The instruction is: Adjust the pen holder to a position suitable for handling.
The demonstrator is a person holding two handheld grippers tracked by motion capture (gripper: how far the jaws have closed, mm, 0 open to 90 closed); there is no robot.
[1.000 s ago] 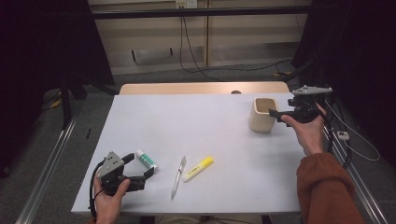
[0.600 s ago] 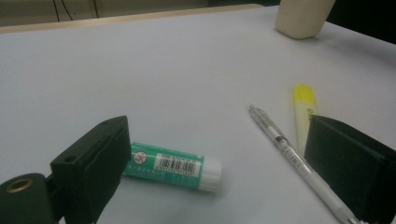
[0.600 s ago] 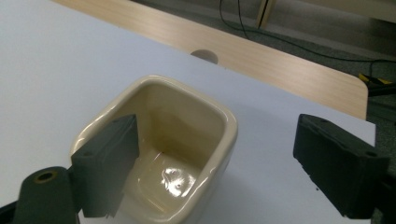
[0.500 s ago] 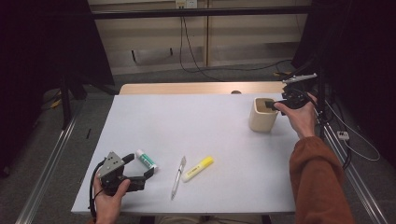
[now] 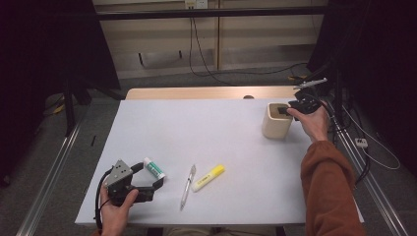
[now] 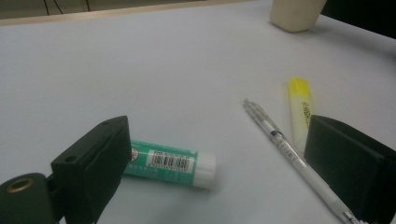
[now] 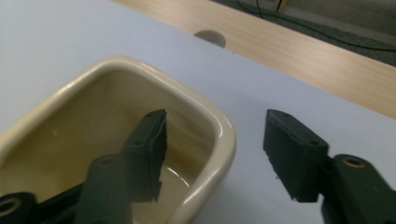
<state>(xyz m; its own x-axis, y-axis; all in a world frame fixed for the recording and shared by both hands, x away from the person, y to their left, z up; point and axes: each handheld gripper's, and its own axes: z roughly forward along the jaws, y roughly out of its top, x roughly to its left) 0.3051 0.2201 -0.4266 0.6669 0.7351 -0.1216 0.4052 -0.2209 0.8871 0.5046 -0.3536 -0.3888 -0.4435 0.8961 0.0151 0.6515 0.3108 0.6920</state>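
The cream cup [image 5: 277,120] stood upright near the table's [image 5: 211,132] far right corner, well apart from the glue stick [image 5: 154,168], pen [image 5: 187,186] and yellow highlighter [image 5: 208,177] at the near edge. It looked like glazed ceramic: prob. stiff, fairly heavy, slick, chippable if knocked.

R gripper [image 7: 212,149] straddled the cup's near wall at the rim, one jaw inside, one outside. Jaws had just been closing w/ the wall between them, but a gap showed on both sides, so not yet clamped. Rim wall seemed the only sensible hold; glaze may slip, so grip needs to be deep and square.

L gripper [image 6: 215,163], near the glue stick and far from the cup, sat spread wide, holding nothing.
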